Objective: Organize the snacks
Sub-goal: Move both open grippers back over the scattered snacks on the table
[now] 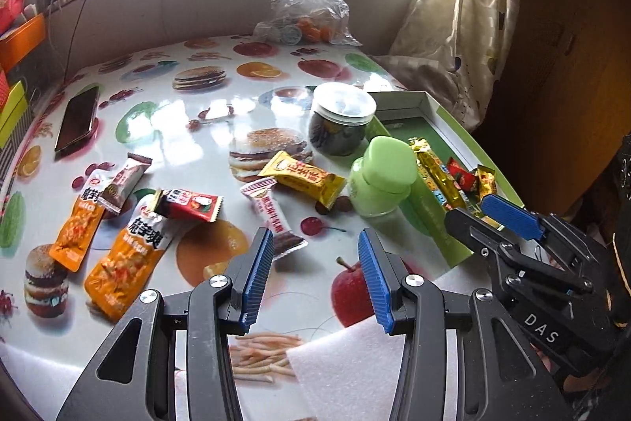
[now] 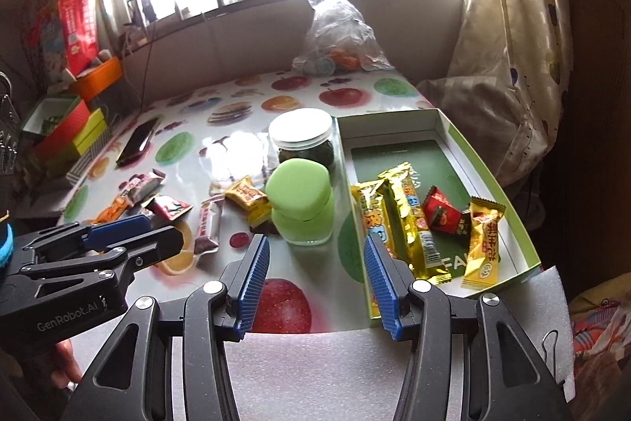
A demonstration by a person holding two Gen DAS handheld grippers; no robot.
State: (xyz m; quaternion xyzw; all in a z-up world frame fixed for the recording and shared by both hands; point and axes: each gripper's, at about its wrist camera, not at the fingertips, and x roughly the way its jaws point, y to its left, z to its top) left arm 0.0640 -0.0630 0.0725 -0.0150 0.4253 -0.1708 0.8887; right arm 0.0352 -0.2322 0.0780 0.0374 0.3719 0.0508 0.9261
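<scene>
both grippers spread and empty: left gripper (image 1: 315, 275) near the white nougat bar (image 1: 272, 216), right gripper (image 2: 315, 283) beside the green-lidded jar (image 2: 301, 204); easily toppled on a careless swing toward the green box (image 2: 493, 184).

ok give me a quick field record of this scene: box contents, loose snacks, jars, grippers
box: green box, open, at the table's right edge
in box: two long gold bars, red packet, yellow packet
loose on table: yellow packet, red packet, two orange pouches, pink-white bar, brown-white packet
jars: green-lidded jar, white-lidded jar
left gripper: open, empty
right gripper: open, empty
</scene>
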